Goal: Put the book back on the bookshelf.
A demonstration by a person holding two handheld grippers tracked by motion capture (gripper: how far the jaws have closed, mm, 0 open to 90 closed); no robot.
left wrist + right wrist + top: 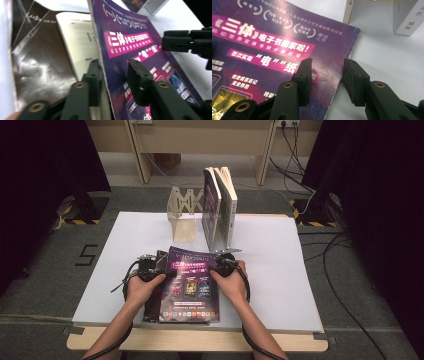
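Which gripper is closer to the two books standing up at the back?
The right gripper: it sits at the purple book's right edge, just in front of the standing books. The left gripper is at the purple book's left edge, farther off to the side.

Two books (pixel 220 205) stand upright near the far edge of a white tabletop (pixel 280 270), their spines down and pages fanning slightly at the top, just beside a pale wooden bookend rack (pixel 182 212) with a zigzag cut-out back. The white board rests on a light wooden table (pixel 200 342) whose edge shows along the near side. Beyond it, on grey carpet (pixel 45 270), a black mark resembling the numeral five (pixel 86 255) lies to the left. Black curtains (pixel 45 165) hang on both sides, with what appear to be yellow-and-black striped stand bases (pixel 77 215) at their feet. Dark cables (pixel 300 155) trail across the floor at right toward a wooden desk frame (pixel 200 140).
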